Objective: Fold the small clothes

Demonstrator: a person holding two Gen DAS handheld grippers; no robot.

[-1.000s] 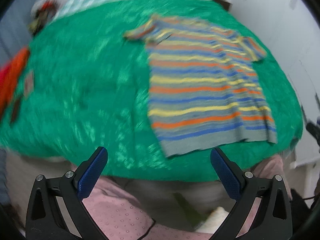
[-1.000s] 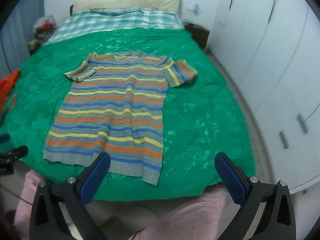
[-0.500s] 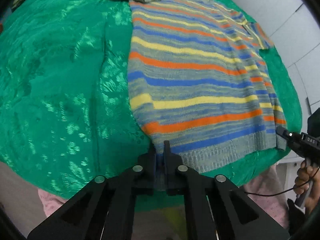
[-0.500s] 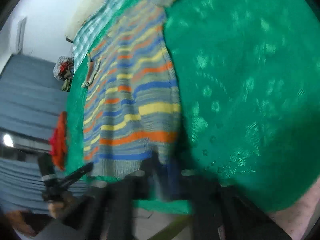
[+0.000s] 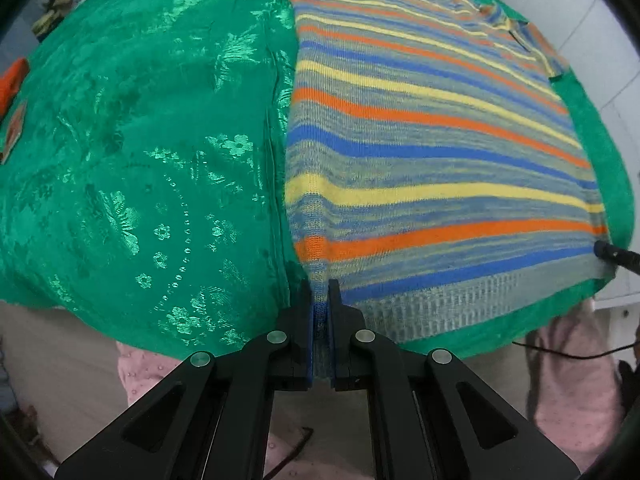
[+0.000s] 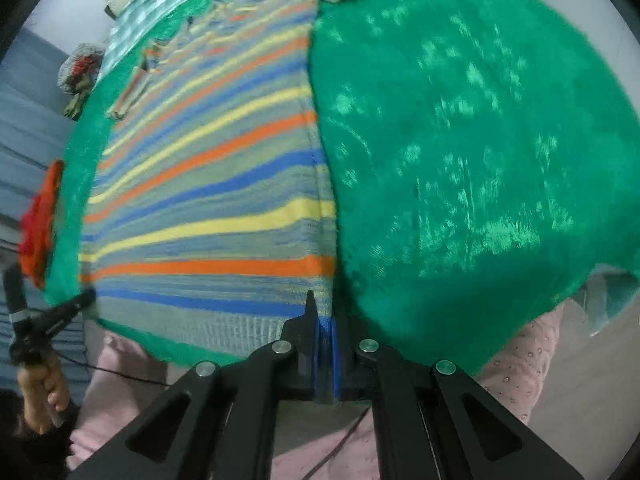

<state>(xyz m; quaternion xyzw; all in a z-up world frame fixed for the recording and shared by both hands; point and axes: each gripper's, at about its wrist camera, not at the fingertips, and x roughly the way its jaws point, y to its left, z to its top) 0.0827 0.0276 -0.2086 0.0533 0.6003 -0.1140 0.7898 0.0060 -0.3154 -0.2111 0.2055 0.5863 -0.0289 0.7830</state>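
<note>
A striped knit shirt [image 5: 432, 152] in grey, blue, orange and yellow lies flat on a green bedspread [image 5: 132, 152], hem towards me. My left gripper [image 5: 319, 292] is shut on the hem's near left corner, a pinch of knit showing between its blue pads. In the right wrist view the same shirt [image 6: 216, 184] spreads to the left, and my right gripper [image 6: 322, 312] is shut on its near right hem corner. The other gripper's tip [image 5: 612, 256] shows at the shirt's right hem corner, and the left gripper [image 6: 80, 304] at the left.
An orange garment [image 6: 40, 224] lies at the bed's left edge, and a pile of clothes [image 6: 80, 72] sits further back. A plaid cover [image 6: 160, 0] lies at the bed's head. The person's pink trousers [image 6: 520, 364] stand against the near edge. White cupboards [image 5: 600, 32] stand on the right.
Both grippers came down to the near hem and went from wide open to shut on its two corners. The right one also rolled and swung towards the shirt's right corner.
</note>
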